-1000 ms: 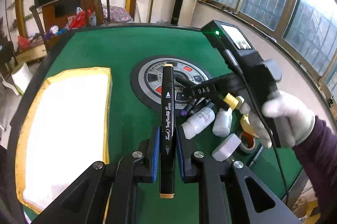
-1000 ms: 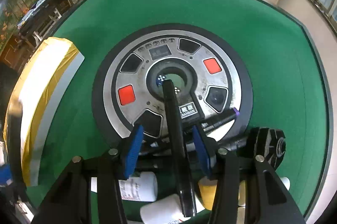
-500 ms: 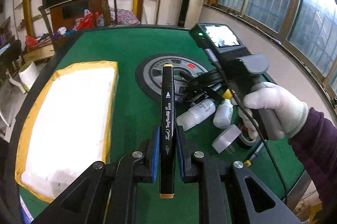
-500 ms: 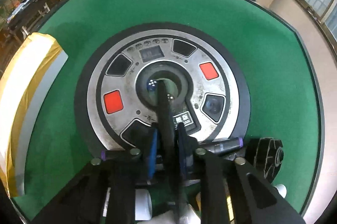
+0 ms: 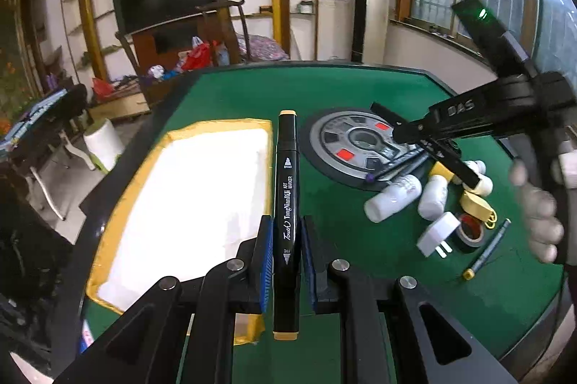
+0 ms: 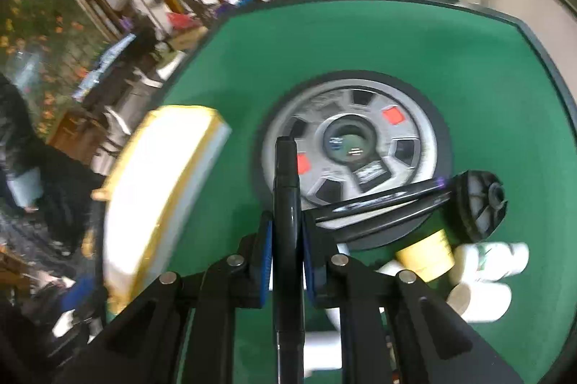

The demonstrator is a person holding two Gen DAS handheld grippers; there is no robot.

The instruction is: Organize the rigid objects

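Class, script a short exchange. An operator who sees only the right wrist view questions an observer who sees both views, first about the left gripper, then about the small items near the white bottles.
Operator: My right gripper is shut on a plain black marker. What about the left one?
Observer: The left gripper has its fingers shut on a yellow-capped marker, held above the green table.
Operator: I see white bottles. What else lies by them?
Observer: A white plug, a tape roll and a thin pen lie on the table beside them.
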